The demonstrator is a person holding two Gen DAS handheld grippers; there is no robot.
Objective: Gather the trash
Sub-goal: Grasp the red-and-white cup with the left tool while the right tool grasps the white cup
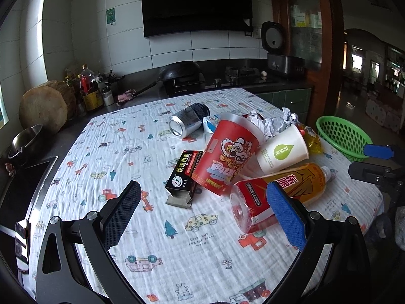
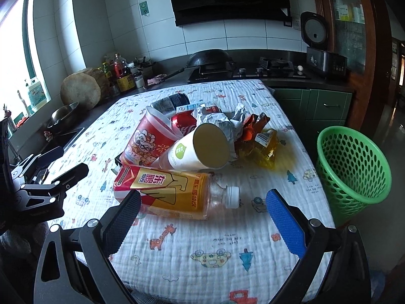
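A heap of trash lies on the cloth-covered table [image 1: 177, 248]: a yellow-and-red plastic bottle [image 1: 278, 190] [image 2: 172, 195], a red paper tub [image 1: 230, 152] [image 2: 146, 141], a white paper cup [image 1: 281, 152] [image 2: 200, 149], a black box [image 1: 183, 174], a silver can [image 1: 188, 122], crumpled paper [image 2: 217, 121] and a yellow wrapper [image 2: 263, 147]. My left gripper [image 1: 202, 186] is open and empty, just short of the box and bottle. My right gripper [image 2: 202, 195] is open around the bottle's neck end without touching it. The green basket [image 2: 351, 167] stands off the table's right edge.
Behind the table runs a dark counter with a wok [image 1: 182, 71] on a stove, oil bottles [image 1: 87, 86] and a rice cooker [image 1: 281, 50]. A sink [image 1: 22, 185] with a steel bowl lies to the left. A red cola can [image 2: 184, 122] sits in the heap.
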